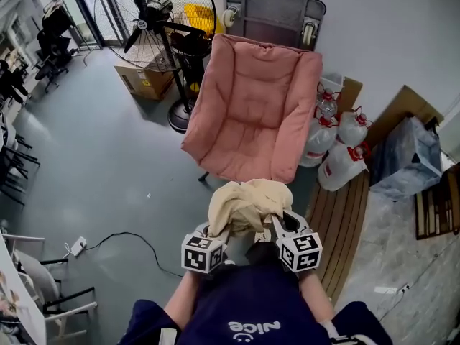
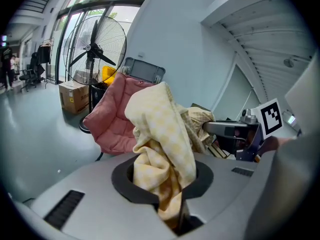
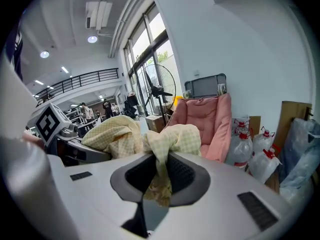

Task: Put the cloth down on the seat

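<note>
A pale yellow checked cloth (image 1: 249,205) hangs bunched between my two grippers, just short of the front edge of the pink cushioned seat (image 1: 255,106). My left gripper (image 1: 218,230) is shut on the cloth's left part, which spills up out of its jaws (image 2: 162,149). My right gripper (image 1: 279,223) is shut on the right part, a twisted fold pinched between its jaws (image 3: 161,176). The pink seat (image 2: 112,116) stands ahead in the left gripper view and, in the right gripper view, the seat (image 3: 207,121) rises behind the cloth. The fingertips are hidden by fabric.
A large standing fan (image 1: 159,27) and a cardboard box (image 1: 141,77) are left of the seat. Water jugs (image 1: 341,149) and a bag (image 1: 410,157) stand to its right, beside a slatted wooden board (image 1: 343,225). A cable (image 1: 122,239) runs across the grey floor.
</note>
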`<state>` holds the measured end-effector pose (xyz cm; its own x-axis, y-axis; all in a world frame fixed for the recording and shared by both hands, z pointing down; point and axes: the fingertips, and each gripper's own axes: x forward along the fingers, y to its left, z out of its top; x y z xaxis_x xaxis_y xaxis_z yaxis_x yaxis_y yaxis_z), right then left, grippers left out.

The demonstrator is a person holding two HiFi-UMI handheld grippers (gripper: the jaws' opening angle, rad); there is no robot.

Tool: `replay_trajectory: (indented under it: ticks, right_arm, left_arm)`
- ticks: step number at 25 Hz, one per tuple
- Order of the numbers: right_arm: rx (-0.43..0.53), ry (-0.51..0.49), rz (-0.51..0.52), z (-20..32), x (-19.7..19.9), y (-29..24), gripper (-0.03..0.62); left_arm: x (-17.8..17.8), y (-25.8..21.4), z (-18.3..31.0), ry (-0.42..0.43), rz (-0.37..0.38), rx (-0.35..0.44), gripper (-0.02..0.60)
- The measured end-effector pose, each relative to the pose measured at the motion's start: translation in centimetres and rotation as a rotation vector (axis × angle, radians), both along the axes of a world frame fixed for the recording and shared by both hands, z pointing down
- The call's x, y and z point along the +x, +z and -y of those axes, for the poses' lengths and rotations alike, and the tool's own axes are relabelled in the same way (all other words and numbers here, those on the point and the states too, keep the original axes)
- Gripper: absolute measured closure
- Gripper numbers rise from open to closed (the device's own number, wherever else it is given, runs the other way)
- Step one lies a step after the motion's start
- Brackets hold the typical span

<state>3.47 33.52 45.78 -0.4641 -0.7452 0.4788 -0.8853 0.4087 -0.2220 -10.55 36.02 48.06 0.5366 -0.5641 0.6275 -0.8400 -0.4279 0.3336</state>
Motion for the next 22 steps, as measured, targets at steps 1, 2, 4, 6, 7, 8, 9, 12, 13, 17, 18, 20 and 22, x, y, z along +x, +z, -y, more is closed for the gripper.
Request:
replay_trajectory:
  ticks: [1,2,4,6,7,8,9,12,13,17,18,20,22]
  right_arm:
    - [-0.002,-0.008,0.006,1.2,0.4,0.1,0.51]
    - [-0.001,-0.015,0.014,2.4,0.8,0.1,0.51]
    - [0.007,-0.033,0.032,4.9,1.7,-0.1,0.51]
    - [0.013,-0.053,0.041,7.4,2.9,-0.2,0.51]
    - [0.013,-0.061,0.045,8.6,3.6,-0.2,0.51]
    - [0.01,-0.066,0.053,9.6,4.3,-0.2,0.51]
    - [0.008,-0.069,0.064,10.6,5.0,-0.2,0.51]
    - [0.015,-0.086,0.084,13.0,6.9,-0.5,0.51]
    - [0.02,-0.094,0.083,13.7,7.4,-0.6,0.51]
    - [0.017,-0.115,0.089,15.6,9.0,0.0,0.51]
    - [0.01,-0.116,0.097,15.8,9.2,0.1,0.51]
    - [-0.013,-0.109,0.14,16.1,9.6,0.2,0.51]
    - [-0.026,-0.093,0.185,16.6,9.9,0.0,0.51]
  left_arm:
    - [0.4,0.0,1.1,-0.009,0.002,-0.004,0.497]
    - [0.9,0.0,2.1,-0.016,0.006,-0.005,0.497]
    - [2.0,-0.1,4.5,-0.03,0.015,-0.002,0.497]
    - [3.3,-0.3,6.9,-0.047,0.017,0.002,0.497]
    - [4.0,-0.3,8.0,-0.059,0.009,0.002,0.497]
    - [4.7,-0.3,9.0,-0.074,-0.007,-0.002,0.497]
    - [5.4,-0.3,9.8,-0.092,-0.027,-0.007,0.497]
    - [7.0,-0.2,11.7,-0.13,-0.044,-0.012,0.497]
    - [7.5,-0.1,12.2,-0.133,-0.036,-0.008,0.497]
    - [9.7,0.3,14.0,-0.149,-0.034,-0.012,0.497]
    - [10.1,0.4,14.3,-0.161,-0.052,-0.024,0.497]
    - [10.7,0.5,14.7,-0.18,-0.082,-0.044,0.497]
    - [10.9,0.5,15.2,-0.175,-0.075,-0.045,0.497]
